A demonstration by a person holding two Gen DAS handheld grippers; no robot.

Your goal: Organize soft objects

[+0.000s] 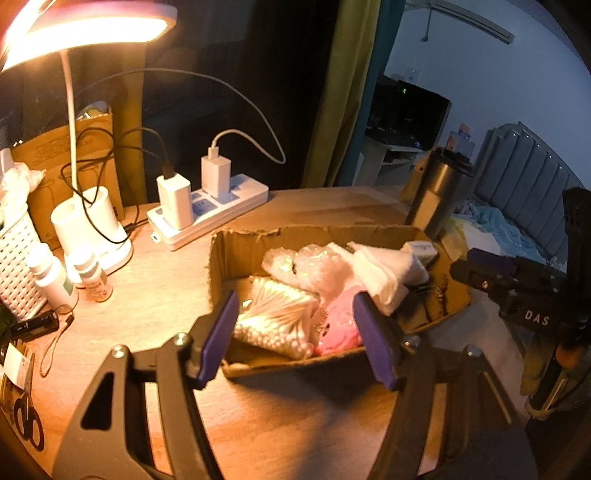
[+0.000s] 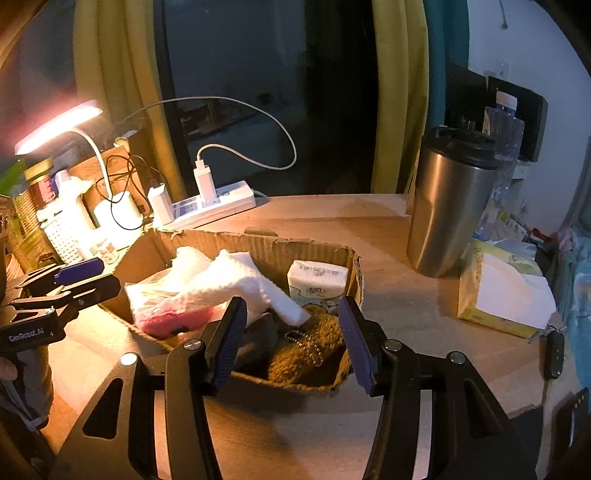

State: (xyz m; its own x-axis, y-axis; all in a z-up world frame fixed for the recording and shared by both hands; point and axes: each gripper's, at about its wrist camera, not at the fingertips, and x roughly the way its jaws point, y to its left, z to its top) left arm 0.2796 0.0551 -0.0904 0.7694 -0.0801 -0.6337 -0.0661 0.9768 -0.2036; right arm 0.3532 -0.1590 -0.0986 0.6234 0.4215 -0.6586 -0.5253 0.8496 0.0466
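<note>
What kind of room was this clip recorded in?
Most likely a bedroom, at a wooden desk by a dark window. A padded headboard with rumpled bedding shows to the right, and a lit desk lamp and a loaded power strip crowd the desk behind the cardboard box of soft items.

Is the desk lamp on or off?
On. The lamp head glows bright and throws warm light over the desk beneath it.

A brown cardboard box (image 1: pixel 236 254) holds a pink pouch (image 1: pixel 340 325), white cloth (image 2: pixel 236 277) and olive-brown fuzzy fabric (image 2: pixel 306 350).
</note>
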